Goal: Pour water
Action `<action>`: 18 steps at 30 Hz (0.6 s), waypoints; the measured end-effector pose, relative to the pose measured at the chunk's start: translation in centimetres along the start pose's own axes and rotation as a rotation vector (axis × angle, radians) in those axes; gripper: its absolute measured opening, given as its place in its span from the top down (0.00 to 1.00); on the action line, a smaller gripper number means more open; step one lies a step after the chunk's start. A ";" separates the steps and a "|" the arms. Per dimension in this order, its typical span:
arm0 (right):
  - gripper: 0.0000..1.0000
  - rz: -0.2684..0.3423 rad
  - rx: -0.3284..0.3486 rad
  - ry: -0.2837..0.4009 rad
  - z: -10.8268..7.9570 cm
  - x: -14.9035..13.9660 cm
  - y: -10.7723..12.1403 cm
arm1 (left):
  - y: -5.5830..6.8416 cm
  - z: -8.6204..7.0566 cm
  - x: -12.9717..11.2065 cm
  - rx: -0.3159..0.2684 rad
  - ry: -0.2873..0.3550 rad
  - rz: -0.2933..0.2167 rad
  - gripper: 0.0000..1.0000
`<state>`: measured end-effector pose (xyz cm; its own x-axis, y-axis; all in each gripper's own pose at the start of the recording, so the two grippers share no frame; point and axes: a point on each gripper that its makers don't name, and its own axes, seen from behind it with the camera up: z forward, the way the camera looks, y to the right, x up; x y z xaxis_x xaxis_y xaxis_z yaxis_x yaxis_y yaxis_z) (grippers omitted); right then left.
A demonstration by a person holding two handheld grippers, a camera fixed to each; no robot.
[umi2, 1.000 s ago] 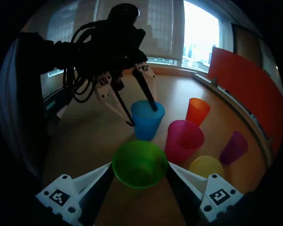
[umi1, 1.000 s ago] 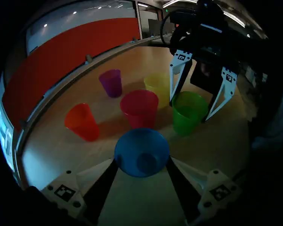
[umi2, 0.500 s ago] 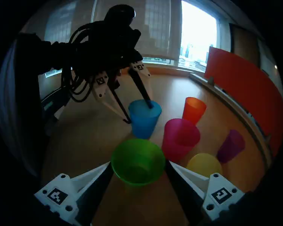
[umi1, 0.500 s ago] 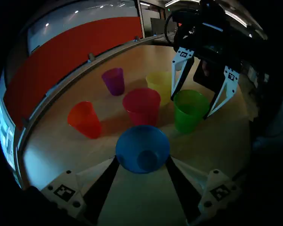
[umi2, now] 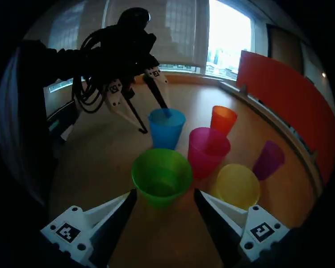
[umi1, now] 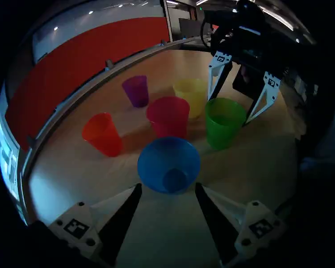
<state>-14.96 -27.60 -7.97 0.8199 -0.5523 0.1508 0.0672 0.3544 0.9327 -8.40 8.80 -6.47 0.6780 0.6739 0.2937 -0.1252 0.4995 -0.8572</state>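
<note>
- Drawn back slightly: left gripper (umi1: 167, 185) from the blue plastic cup (umi1: 168, 163), right gripper (umi2: 164, 191) from the green plastic cup (umi2: 162, 174).
- Both pairs of fingers stand apart, gripping nothing.

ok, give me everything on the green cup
The green cup looks like translucent plastic. It is round, has no handle and tapers to a narrower base. It stands upright, mouth up, on the wooden table. The right tongs are spread either side of its lower wall; whether they touch it is unclear. The pink cup stands closest, apart from it. It is too dim to tell whether the cup holds water.
</note>
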 end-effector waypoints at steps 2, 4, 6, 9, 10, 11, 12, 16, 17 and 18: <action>0.00 0.003 -0.007 0.005 -0.3 -0.1 0.1 | 0.0 -0.2 -0.1 0.002 -0.001 -0.001 0.12; 0.00 0.007 -0.013 0.008 -0.6 -0.2 0.1 | 0.0 -0.4 -0.2 0.002 -0.001 -0.003 0.12; 0.00 0.012 -0.019 0.008 -0.9 -0.3 0.2 | 0.1 -0.6 -0.3 0.003 -0.002 -0.006 0.11; 0.00 0.015 -0.028 0.010 -1.3 -0.6 0.2 | 0.1 -0.8 -0.5 0.011 -0.005 -0.007 0.12; 0.00 0.016 -0.032 0.011 -1.5 -0.7 0.2 | 0.0 -1.0 -0.6 0.015 -0.006 -0.007 0.12; 0.00 0.018 -0.035 0.012 -1.7 -0.8 0.2 | 0.0 -1.1 -0.7 0.018 -0.006 -0.008 0.12; 0.00 0.020 -0.038 0.013 -1.8 -0.8 0.2 | 0.0 -1.2 -0.7 0.022 -0.007 -0.009 0.12; 0.00 0.028 -0.052 0.020 -2.5 -1.1 0.2 | -0.1 -1.8 -1.0 0.035 -0.006 -0.016 0.12; 0.00 0.029 -0.056 0.021 -2.7 -1.2 0.2 | -0.1 -2.0 -1.0 0.039 -0.006 -0.017 0.12; 0.00 0.031 -0.060 0.023 -2.8 -1.2 0.2 | -0.2 -2.2 -1.1 0.043 -0.006 -0.019 0.12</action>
<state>-14.32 -24.71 -8.87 0.8348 -0.5232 0.1715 0.0745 0.4159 0.9064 -7.54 6.80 -7.57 0.6762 0.6673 0.3122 -0.1434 0.5349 -0.8326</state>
